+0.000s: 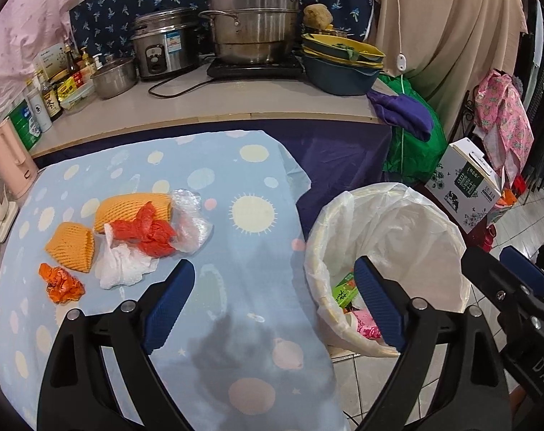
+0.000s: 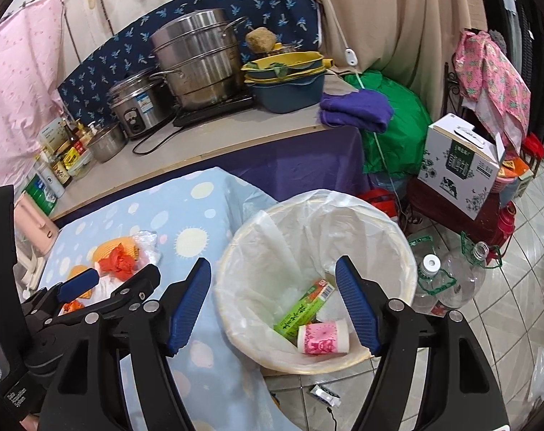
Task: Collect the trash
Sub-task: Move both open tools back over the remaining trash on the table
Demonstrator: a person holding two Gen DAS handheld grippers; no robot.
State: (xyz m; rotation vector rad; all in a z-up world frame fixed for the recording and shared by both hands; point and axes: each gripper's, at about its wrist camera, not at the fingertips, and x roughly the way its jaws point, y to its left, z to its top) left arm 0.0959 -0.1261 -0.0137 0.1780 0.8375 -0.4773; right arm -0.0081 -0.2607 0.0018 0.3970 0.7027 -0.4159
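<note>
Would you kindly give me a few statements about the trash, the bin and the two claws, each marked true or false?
1. Both claws are open and hold nothing. True: the left claw and the right claw have nothing between their pads.
2. The bin is empty. False: the lined bin already holds a green carton and a pink paper cup.
3. Trash is left on the spotted blue cloth. True: orange foam nets, a red plastic bag and white tissue lie on the cloth.
4. The bin stands on the cloth. False: it stands on the tiled floor beside it.
5. The steamer pot is in the bin. False: the pot stands on the counter.
</note>
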